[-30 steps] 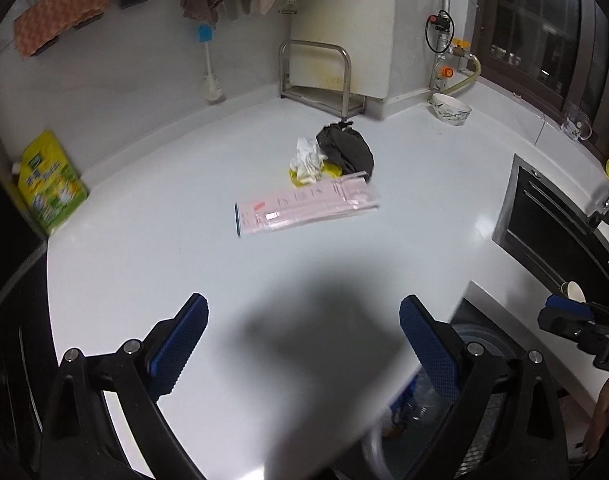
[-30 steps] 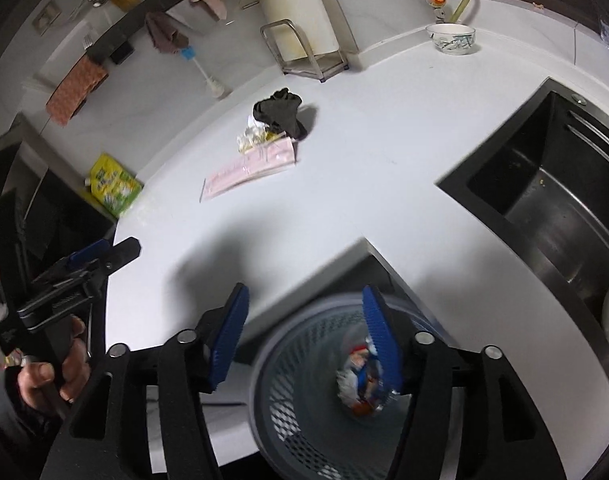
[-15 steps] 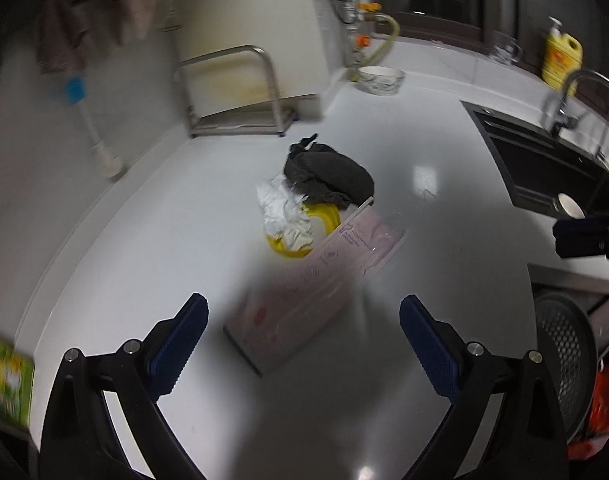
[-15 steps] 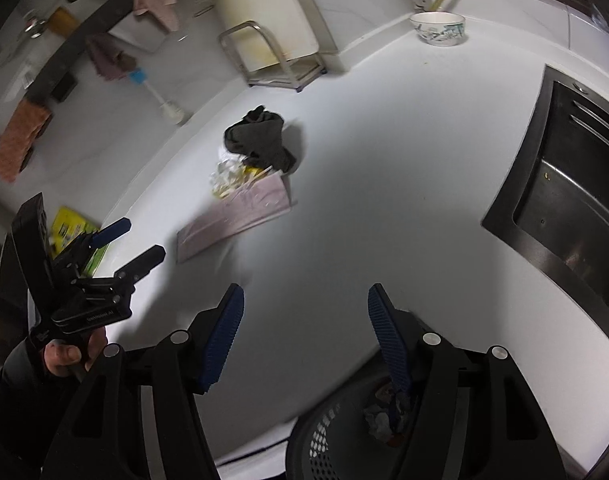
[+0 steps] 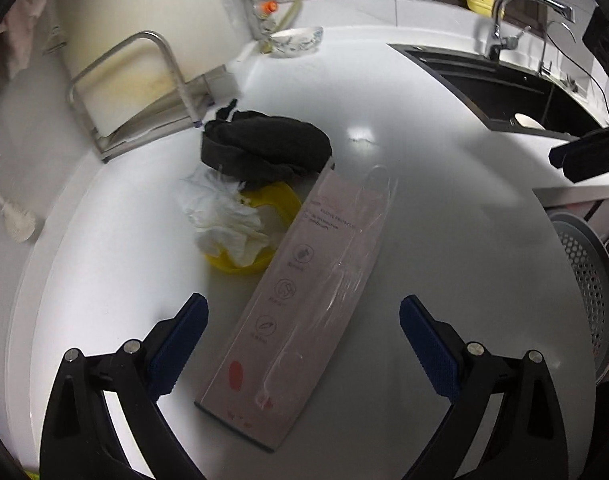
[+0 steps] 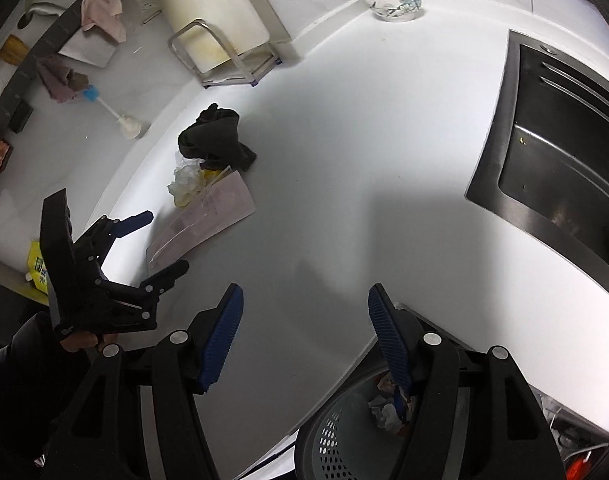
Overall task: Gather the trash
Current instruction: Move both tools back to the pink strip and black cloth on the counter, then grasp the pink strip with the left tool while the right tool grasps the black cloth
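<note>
In the left wrist view the left gripper (image 5: 300, 332) stands wide, empty, its fingers either side of the near end of a flat pink package (image 5: 304, 292) lying on the white counter (image 5: 444, 208) at frame centre. Just upper left of the package lie a crumpled tissue (image 5: 220, 216), a yellow lid (image 5: 280, 204) and a black cloth (image 5: 264, 146). In the right wrist view the right gripper (image 6: 304, 332) is also wide and empty, low in frame, above the counter edge and a mesh bin (image 6: 344, 440) at lower right.
</note>
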{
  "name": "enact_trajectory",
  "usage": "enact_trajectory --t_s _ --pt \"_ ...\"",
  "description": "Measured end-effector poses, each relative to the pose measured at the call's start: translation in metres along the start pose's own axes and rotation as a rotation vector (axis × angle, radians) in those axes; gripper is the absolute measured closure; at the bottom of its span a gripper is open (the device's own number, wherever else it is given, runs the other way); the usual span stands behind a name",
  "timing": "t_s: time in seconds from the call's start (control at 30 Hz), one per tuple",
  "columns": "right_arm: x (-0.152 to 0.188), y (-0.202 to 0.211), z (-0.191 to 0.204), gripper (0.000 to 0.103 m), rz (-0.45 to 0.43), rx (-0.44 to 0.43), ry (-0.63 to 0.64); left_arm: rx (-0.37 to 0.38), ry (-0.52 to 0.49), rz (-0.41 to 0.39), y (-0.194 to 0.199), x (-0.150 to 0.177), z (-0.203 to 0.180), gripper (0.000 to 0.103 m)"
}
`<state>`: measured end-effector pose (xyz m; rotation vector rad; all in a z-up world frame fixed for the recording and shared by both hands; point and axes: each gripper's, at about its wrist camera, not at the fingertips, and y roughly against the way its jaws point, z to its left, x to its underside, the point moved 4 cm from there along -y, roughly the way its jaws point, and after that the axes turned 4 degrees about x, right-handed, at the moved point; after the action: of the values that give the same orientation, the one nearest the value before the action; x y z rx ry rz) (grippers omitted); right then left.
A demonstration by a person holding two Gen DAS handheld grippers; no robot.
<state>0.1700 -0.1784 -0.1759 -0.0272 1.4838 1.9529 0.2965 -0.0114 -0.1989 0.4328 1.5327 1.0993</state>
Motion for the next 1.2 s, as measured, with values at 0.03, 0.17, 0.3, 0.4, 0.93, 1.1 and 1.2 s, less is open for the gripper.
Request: enact_trajectory --t_s 0.03,0.17,0.3,0.4,0.93,1.1,1.2 --pt "0.000 0.000 0.000 0.041 0.001 0.002 -0.001 0.008 -0.003 0.001 -0.001 0.000 0.000 0.008" --pt "-0.001 -0.002 0.004 0.041 0.007 0.002 0.002 0.030 -0.011 0.006 -0.009 0.001 0.000 0.008" --pt "0.000 -0.005 0.009 0.041 0.014 0.002 0.012 0.060 0.008 0.008 -0.015 0.003 0.002 0.011" --pt "0.000 -0.005 0.010 0.041 0.013 0.004 0.012 0.083 0.027 -0.004 -0.015 0.003 0.003 0.022" --pt "-0.027 -0.018 0.032 0.041 -0.017 -0.023 0.066 0.010 0.236 -0.035 0.036 0.019 0.000 0.049" --pt "-0.055 -0.032 0.055 0.041 -0.038 -0.059 0.116 -0.024 0.361 -0.037 0.061 0.032 0.013 0.076" --pt "-0.071 -0.047 0.071 0.041 -0.037 -0.078 0.150 -0.073 0.404 -0.034 0.069 0.041 0.021 0.078"
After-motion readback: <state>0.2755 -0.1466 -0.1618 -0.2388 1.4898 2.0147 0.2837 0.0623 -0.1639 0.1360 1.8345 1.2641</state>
